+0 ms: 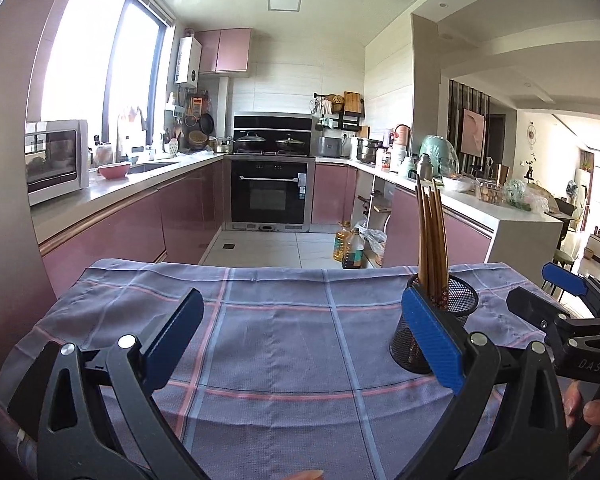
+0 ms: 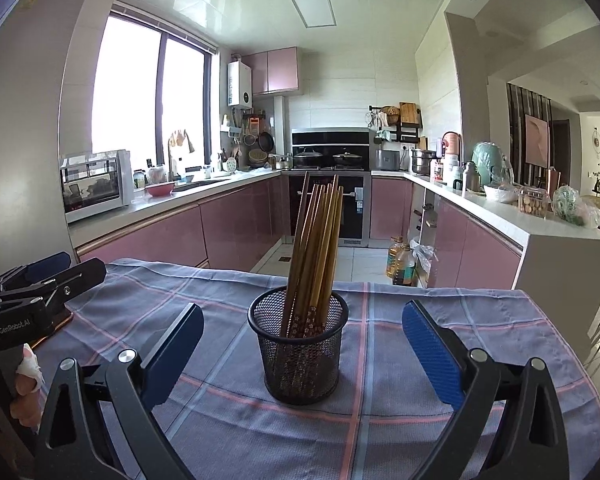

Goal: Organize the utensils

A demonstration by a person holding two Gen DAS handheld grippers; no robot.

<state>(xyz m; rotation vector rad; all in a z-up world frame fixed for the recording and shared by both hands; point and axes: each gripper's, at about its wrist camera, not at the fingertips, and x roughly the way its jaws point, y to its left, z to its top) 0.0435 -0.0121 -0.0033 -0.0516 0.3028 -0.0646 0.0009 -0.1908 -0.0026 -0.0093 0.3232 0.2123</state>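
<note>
A black mesh holder (image 2: 298, 350) stands upright on the desk, which is draped in a blue-grey checked cloth (image 2: 380, 420) with pink and pale-blue lines. A bundle of wooden chopsticks (image 2: 318, 248) stands inside it, leaning and fanning a little, their patterned ends down in the mesh and the plain ends rising well above the rim. In the right wrist view the right claw (image 2: 300, 344) is spread wide, its two blue pads on either side of the holder without touching it — the holder sits between them, a little beyond the pads. The left claw (image 1: 300, 332) is likewise spread, with only bare cloth between its pads; from its own view the holder (image 1: 436, 320) stands just behind its right-hand pad, partly hidden by it, with the chopsticks (image 1: 432, 232) rising above. Each claw also appears at the edge of the other's view — the right at the far right, the left at the far left. Fingers (image 1: 592, 412) of the person's hand show by the right claw's handle. Behind the desk lies a kitchen with pink cabinets (image 2: 160, 236).
</note>
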